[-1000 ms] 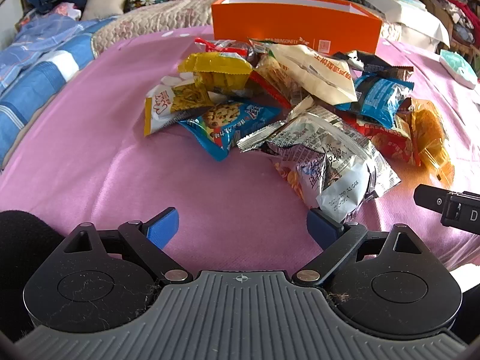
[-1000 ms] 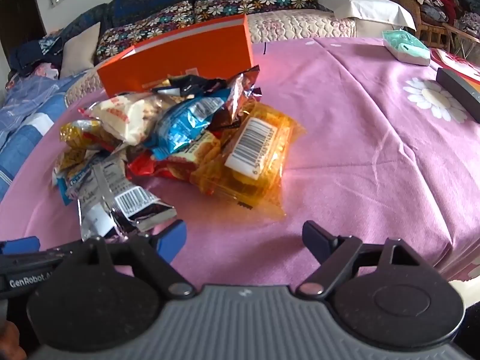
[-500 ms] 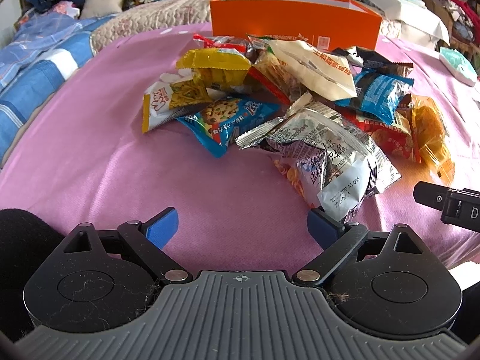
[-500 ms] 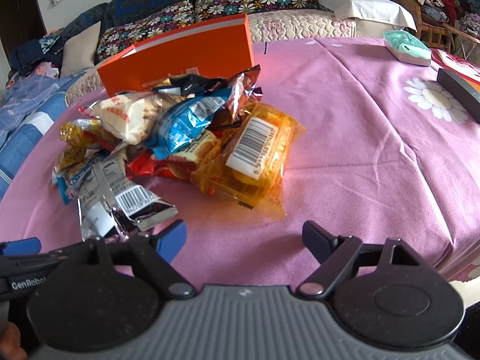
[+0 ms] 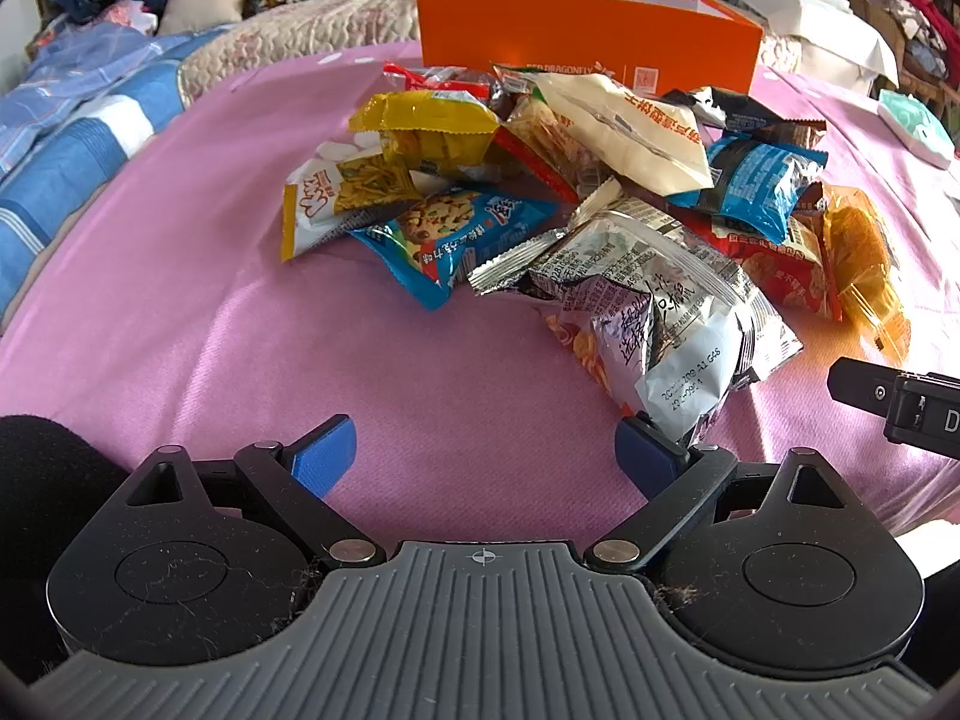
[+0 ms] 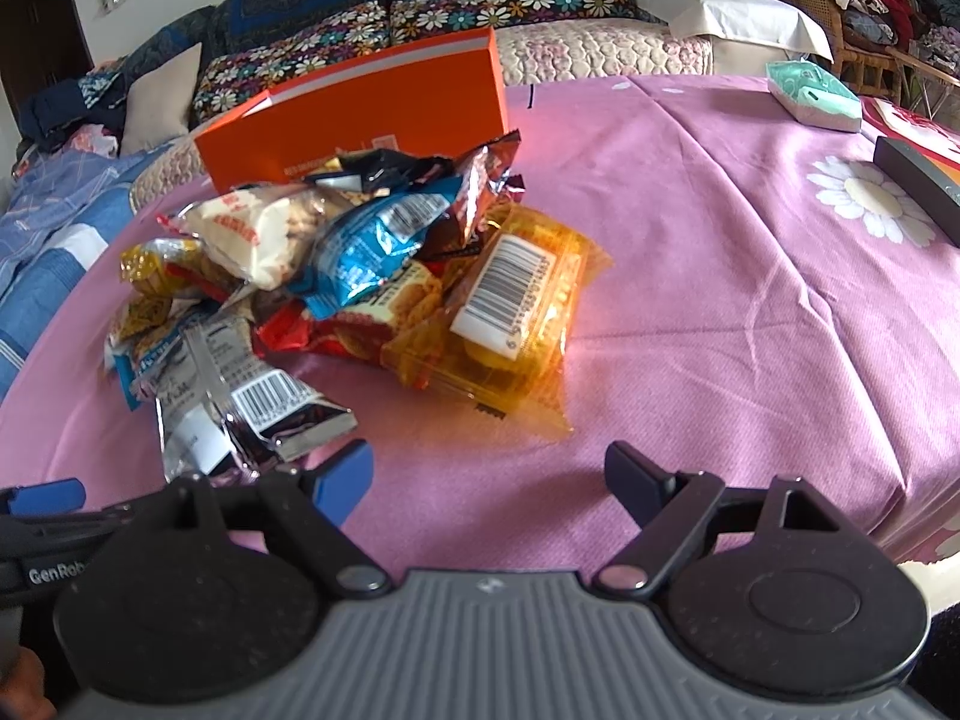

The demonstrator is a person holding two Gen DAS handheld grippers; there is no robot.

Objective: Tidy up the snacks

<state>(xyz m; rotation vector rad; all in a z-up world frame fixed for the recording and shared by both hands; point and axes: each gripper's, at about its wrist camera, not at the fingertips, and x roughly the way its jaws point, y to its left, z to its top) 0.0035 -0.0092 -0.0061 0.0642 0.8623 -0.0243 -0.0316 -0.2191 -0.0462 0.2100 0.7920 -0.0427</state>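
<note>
**Snack pile waiting on a pink cloth, both claws spread and empty**

A pink tablecloth (image 6: 720, 312) is covering the table, and a white daisy print (image 6: 864, 198) is showing on it at the right of the right wrist view. Behind the table a sofa with flower-pattern cushions (image 6: 480, 6) is running along the top of the frame, and a blue striped blanket (image 5: 66, 162) is lying at the left edge of the left wrist view. A mint green box (image 6: 813, 97) is sitting on the cloth at the upper right.

The snack pile (image 5: 570, 192) is lying in the middle of the cloth, just in front of one open orange box (image 5: 588, 30). The packets are crumpled and shiny and are overlapping each other. I am counting about ten of them, but some are half hidden. Among them are one silver packet (image 5: 660, 324) nearest to the cameras, one blue cookie packet (image 5: 456, 228), one yellow packet (image 5: 426, 126), one cream packet (image 5: 624, 126) and one clear orange packet with a barcode label (image 6: 510, 306).

The left gripper (image 5: 486, 450) is hovering low over the cloth with its jaws spread and nothing between them; its right finger is just beside the corner of the silver packet. The right gripper (image 6: 489, 474) is also standing wide open and empty, near the orange packet.
</note>
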